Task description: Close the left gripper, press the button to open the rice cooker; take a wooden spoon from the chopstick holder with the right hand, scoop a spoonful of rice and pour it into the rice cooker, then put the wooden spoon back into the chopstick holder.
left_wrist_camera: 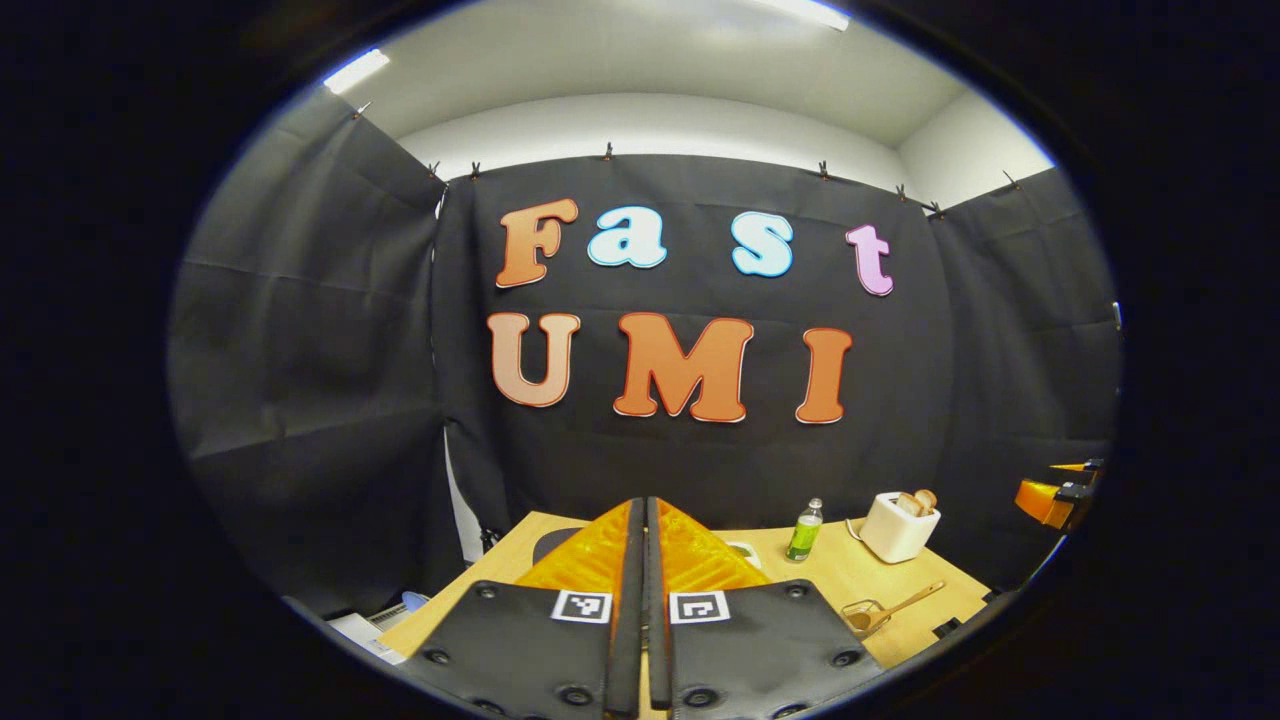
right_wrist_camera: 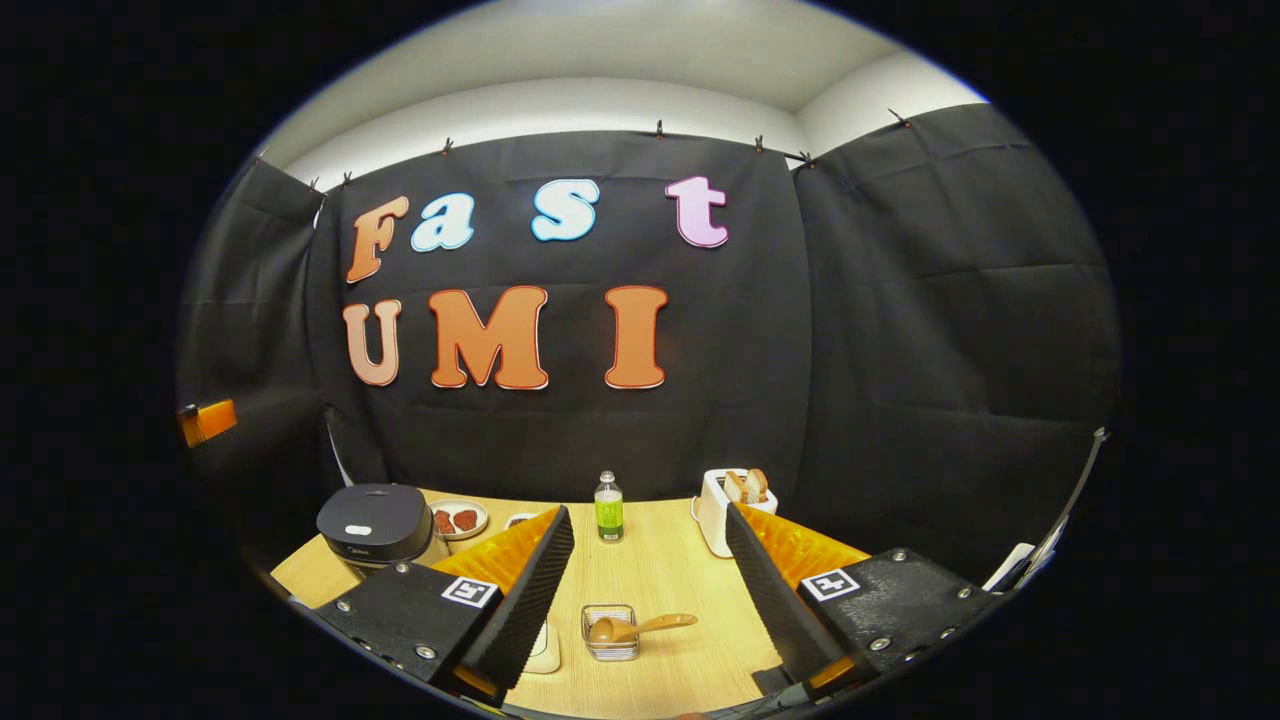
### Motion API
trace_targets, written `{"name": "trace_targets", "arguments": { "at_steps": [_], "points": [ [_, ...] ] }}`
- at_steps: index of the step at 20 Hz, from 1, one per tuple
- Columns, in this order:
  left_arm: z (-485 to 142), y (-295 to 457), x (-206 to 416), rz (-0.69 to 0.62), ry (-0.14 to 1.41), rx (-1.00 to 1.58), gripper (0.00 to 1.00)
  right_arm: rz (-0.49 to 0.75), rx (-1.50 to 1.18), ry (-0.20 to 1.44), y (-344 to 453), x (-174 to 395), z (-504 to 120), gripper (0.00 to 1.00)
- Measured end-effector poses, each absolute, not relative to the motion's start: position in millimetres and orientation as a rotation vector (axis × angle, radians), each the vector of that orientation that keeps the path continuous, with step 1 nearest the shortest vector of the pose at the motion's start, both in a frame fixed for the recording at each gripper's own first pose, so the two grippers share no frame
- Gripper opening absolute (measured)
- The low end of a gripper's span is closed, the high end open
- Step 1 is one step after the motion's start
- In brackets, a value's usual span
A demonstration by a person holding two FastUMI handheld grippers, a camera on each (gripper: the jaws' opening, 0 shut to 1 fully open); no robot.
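A: Left gripper (left_wrist_camera: 645,560)?
B: Clenched, fingers pressed flat together with nothing between them. Held up above the wooden table (left_wrist_camera: 850,575), facing the black cloth wall.

A: Right gripper (right_wrist_camera: 648,590)?
B: Released, fingers spread wide apart, holding nothing. Also raised over the table (right_wrist_camera: 660,570).

A: Rice cooker (right_wrist_camera: 375,525)?
B: Ahead and to the left of the right gripper, past its left finger, near the table's left edge. Lid down.

A: Wooden spoon (right_wrist_camera: 640,628)?
B: Straight ahead between the right gripper's spread fingers, bowl end resting in the small wire chopstick holder (right_wrist_camera: 610,633), handle sticking out to the right. In the left gripper view, spoon (left_wrist_camera: 895,607) and holder (left_wrist_camera: 862,613) off to the right of the closed fingers.

A: Anything else?
B: Farther ahead of the right gripper, a green-labelled bottle (right_wrist_camera: 608,508) and a white toaster (right_wrist_camera: 722,510) with bread in it; a small plate (right_wrist_camera: 458,519) just beside the cooker.
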State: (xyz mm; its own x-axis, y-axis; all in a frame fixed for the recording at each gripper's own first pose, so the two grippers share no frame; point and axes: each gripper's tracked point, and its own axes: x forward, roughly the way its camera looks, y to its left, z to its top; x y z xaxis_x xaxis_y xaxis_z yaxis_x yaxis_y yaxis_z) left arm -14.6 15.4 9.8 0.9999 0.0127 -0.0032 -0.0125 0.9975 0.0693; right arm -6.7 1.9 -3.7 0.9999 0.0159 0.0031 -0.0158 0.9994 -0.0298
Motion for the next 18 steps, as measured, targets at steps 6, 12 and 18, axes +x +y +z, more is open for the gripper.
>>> {"name": "trace_targets", "arguments": {
  "at_steps": [6, 12, 18],
  "points": [
    [-9.3, 27.6, 2.3, 0.013, 0.036, 0.099, 0.07, 0.012, -0.022, 0.009, 2.3, -2.0, -7.7, 0.95],
    [-61.0, 31.1, 36.9, -0.02, 0.187, 0.045, 0.01, -0.001, -0.011, 0.033, -0.4, -1.4, -17.0, 0.95],
    [-107.2, 28.1, 94.6, -0.062, 0.316, 0.027, 0.01, -0.008, -0.007, 0.064, -1.4, 1.3, -26.1, 0.95]
  ]
}}
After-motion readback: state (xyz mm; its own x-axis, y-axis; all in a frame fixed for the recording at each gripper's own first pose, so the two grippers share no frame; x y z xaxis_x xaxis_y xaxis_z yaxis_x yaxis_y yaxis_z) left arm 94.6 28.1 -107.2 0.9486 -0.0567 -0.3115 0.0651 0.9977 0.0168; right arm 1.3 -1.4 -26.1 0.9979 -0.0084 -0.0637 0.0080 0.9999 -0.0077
